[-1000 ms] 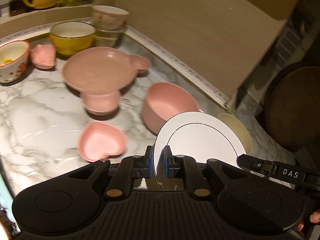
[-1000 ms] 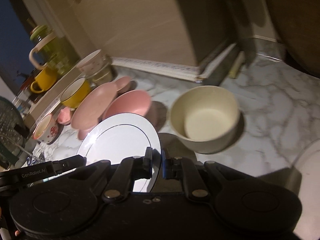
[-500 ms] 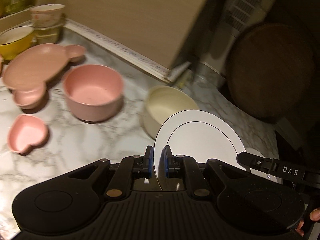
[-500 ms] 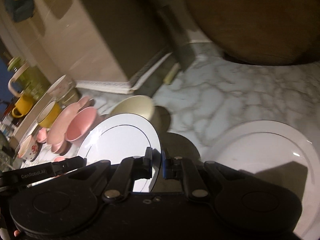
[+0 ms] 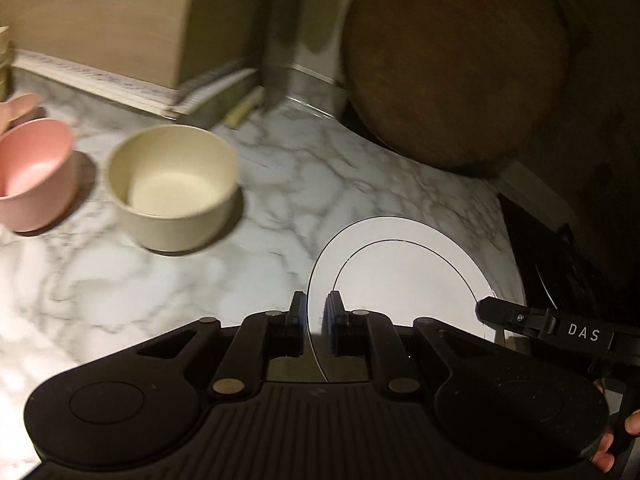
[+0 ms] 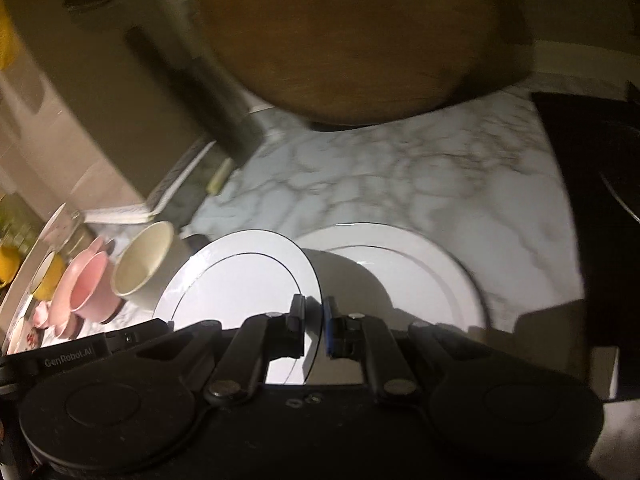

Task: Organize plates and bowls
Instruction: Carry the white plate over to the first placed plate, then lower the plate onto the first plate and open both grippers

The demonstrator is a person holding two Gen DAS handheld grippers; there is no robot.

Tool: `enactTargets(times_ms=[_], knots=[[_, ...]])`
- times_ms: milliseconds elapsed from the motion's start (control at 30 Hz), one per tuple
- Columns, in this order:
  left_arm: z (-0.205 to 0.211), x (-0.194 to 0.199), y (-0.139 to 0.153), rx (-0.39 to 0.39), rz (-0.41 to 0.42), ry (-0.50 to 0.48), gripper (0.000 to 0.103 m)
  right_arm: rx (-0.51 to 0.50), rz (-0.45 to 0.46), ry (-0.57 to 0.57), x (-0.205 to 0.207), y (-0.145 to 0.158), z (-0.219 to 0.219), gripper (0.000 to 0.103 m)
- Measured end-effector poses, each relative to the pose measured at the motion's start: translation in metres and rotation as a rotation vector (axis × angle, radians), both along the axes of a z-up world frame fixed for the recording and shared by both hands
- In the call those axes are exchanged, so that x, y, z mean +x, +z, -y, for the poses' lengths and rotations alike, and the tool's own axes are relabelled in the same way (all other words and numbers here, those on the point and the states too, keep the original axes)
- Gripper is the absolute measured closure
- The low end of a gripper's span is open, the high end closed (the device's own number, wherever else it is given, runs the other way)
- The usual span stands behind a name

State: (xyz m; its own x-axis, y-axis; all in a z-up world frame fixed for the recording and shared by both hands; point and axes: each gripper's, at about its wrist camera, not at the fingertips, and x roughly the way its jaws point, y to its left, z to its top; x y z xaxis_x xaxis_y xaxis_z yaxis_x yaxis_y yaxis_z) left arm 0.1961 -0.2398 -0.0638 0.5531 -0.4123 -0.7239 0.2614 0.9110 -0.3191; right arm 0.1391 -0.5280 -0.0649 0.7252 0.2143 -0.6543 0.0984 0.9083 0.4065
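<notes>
While claws grip white plate (image 5: 404, 276) | cream bowl (image 5: 172, 184) empty

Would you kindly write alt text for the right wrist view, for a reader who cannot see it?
The right gripper is shut on the rim of a white plate held above a marble counter, with a second white plate lying just beyond. To the left stand a cream bowl and a pink bowl; a round wooden board leans at the back.
</notes>
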Motion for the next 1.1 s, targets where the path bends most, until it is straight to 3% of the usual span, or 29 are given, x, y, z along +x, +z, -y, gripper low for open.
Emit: enactTargets(times_ms=[367,1100], knots=[[0.049,0.003,-0.024,0.038,-0.03,-0.085,0.093,0.014,-0.045,-0.071,-0.009,-0.026,0.046,0.095],[0.054,0.013,-0.04,0.042,-0.06,-0.097,0.093,0.02,-0.078,-0.063,-0.002,-0.043,0.055,0.095]])
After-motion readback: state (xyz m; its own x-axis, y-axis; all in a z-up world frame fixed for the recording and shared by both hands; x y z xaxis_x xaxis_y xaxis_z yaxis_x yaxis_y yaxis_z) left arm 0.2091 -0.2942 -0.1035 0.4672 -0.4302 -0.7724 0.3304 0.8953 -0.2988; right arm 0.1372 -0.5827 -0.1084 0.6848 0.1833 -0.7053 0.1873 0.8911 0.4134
